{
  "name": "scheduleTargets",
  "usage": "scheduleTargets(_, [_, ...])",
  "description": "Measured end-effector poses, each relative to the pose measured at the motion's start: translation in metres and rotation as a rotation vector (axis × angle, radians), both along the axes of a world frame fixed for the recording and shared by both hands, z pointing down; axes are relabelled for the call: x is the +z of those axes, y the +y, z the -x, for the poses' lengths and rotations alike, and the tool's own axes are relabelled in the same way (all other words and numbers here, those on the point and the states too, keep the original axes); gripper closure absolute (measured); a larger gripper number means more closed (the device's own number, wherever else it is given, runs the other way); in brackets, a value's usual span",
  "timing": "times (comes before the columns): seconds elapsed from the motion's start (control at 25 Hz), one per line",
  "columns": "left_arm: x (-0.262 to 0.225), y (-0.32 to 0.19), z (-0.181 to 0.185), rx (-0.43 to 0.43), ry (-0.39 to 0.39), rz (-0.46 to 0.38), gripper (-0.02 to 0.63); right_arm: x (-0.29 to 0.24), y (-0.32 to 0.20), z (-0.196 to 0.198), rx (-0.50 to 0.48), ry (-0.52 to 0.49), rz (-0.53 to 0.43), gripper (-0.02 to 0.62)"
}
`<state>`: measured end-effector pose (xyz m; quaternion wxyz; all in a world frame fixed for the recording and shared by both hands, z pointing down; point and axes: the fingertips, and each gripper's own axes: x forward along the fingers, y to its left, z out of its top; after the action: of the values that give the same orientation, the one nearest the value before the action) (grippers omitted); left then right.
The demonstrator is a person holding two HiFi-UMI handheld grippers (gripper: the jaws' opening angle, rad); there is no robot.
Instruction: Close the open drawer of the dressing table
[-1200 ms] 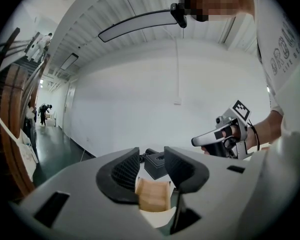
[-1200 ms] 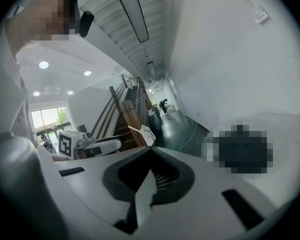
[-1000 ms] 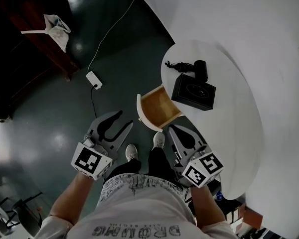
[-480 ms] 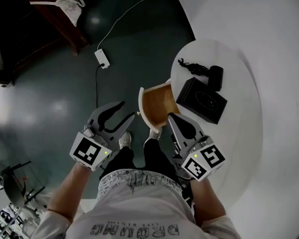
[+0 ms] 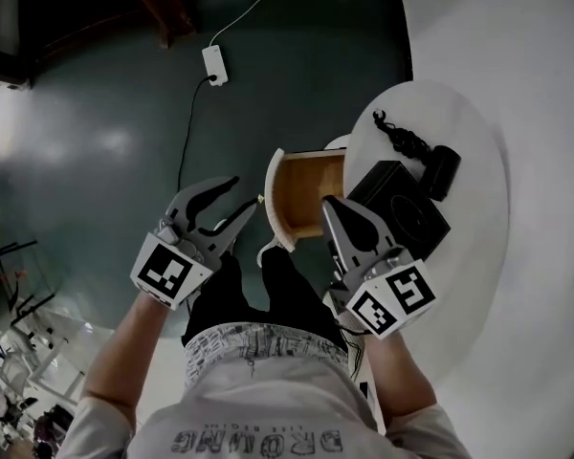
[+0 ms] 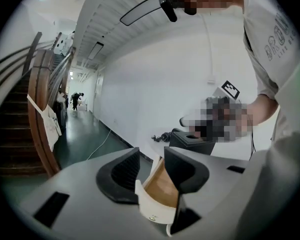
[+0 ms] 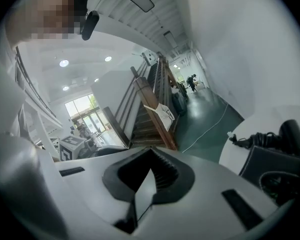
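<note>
The left gripper, fingers apart and empty, hovers just beside the front of the drawer, which stands pulled well out of the dressing table. The right gripper, fingers together, is near the drawer's other side. Judging by this, none of the closing is done and the whole push inward remains.

The right gripper hides the 5 o'clock corner of the open drawer and the black box's near edge; corridor figures are too small to tell.

Left gripper jaws apart; right gripper jaws together; both held forward, side by side
</note>
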<state>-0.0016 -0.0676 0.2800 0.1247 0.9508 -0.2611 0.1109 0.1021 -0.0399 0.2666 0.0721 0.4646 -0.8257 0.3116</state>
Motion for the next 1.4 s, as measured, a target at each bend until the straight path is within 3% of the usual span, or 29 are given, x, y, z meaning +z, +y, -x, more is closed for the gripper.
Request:
scheduleTargets(0.24, [0.054,0.002,0.005,-0.011,-0.056,0.041,0.436,0.036,-0.010,0.008,-0.052,0.009,0.034,0.588])
scheduleTargets(0.68, [0.152,0.017,0.004,0.076,-0.107,0.115,0.436,0.100,-0.009,0.030,-0.090,0.029,0.105,0.588])
scheduleTargets(1.4, [0.282,0.041,-0.017,0.213,-0.148,0.227,0.437,0.170,-0.008,0.029,-0.042,0.034,0.173,0.588])
